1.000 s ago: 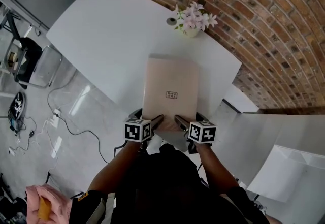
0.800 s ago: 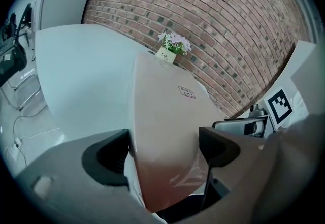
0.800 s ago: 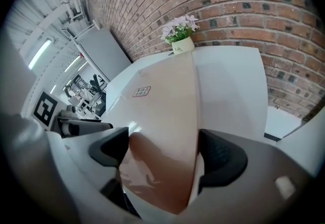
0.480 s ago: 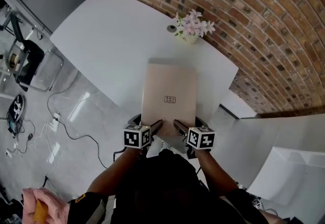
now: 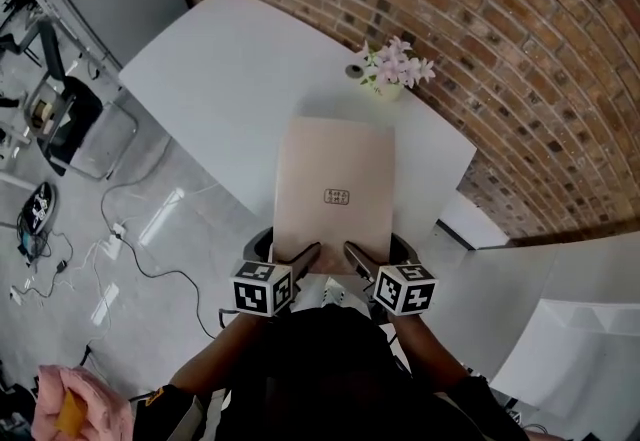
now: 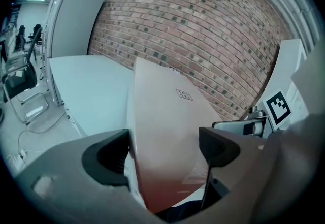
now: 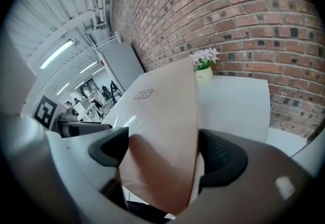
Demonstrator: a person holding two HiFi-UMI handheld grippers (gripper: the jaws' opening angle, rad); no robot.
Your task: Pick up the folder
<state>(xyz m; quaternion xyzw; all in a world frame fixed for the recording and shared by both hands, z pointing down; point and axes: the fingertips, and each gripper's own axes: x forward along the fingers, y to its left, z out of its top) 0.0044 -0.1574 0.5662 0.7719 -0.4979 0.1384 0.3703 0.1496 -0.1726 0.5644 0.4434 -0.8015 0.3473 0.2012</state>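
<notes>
The folder [image 5: 331, 191] is a flat beige-pink sleeve with a small printed mark in its middle. It hangs tilted above the near edge of the white table [image 5: 215, 69], held by its near end. My left gripper [image 5: 299, 258] is shut on the near left corner and my right gripper [image 5: 357, 257] on the near right corner. In the left gripper view the folder [image 6: 167, 116] runs out from between the jaws of the left gripper [image 6: 162, 149]. The right gripper view shows the folder [image 7: 162, 111] the same way in the right gripper [image 7: 161, 151].
A small pot of pale pink flowers [image 5: 393, 69] and a small round object [image 5: 354, 71] stand at the table's far edge by the brick wall [image 5: 500, 19]. A chair [image 5: 95, 134] and cables [image 5: 130, 239] are on the floor at left. White surfaces [image 5: 560, 289] lie at right.
The folder has come up off the table with both grippers shut on its near end, and it looks larger in the head view. The head view has shifted slightly.
</notes>
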